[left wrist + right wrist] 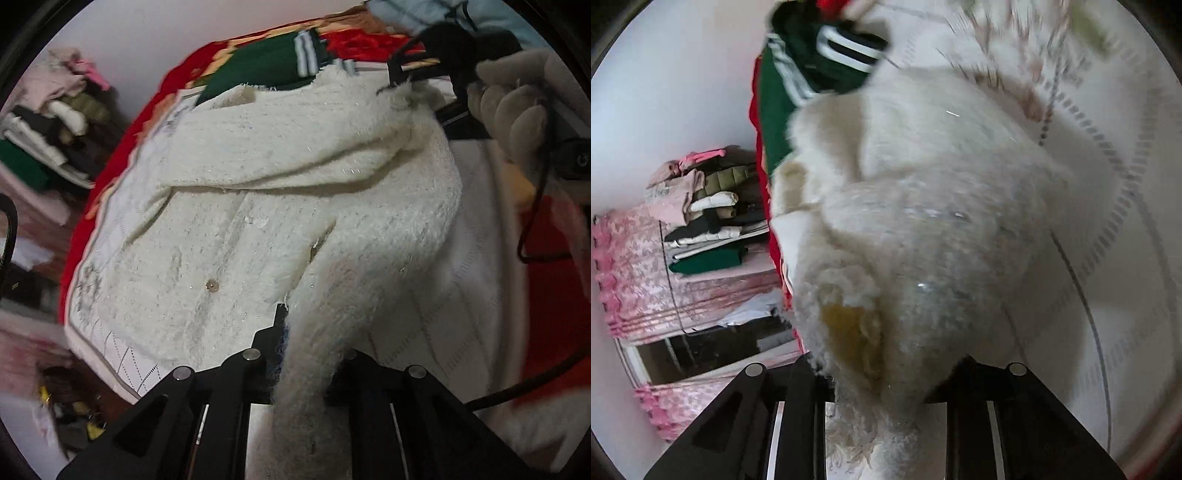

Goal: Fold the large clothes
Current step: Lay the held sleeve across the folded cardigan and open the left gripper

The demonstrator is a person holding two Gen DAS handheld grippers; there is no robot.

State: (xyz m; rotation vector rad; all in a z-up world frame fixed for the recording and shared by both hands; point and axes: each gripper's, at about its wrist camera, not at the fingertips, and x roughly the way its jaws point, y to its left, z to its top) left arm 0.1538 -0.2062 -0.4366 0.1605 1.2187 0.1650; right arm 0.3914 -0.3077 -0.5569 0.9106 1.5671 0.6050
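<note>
Cream-white, fuzzy knitted cardigan [258, 206] with small round buttons lies spread over a white quilted bed cover [476, 295] stitched in dotted lines, which in turn lies on a red blanket [554, 258]. Beyond its far edge sits a dark green garment with white stripes [266, 62], touching the cardigan's hem. No open container shows; off to the side, a stack of folded clothes [705, 221] — pink, olive, white, black and green — rests on a pink patterned cloth [639, 266]. From the left wrist camera, the left gripper [291, 332] points steeply down, its black fingers pressed together on a twisted strand of the cardigan's shaggy edge. Across the garment, the right gripper [399, 79] pinches the opposite corner, held by a hand in a pale glove [517, 107] with a black cable trailing below. In the right wrist view — badly blurred — the right gripper's fingers are buried under a bunched lump of the woolly fabric, which fills the gap between them.
</note>
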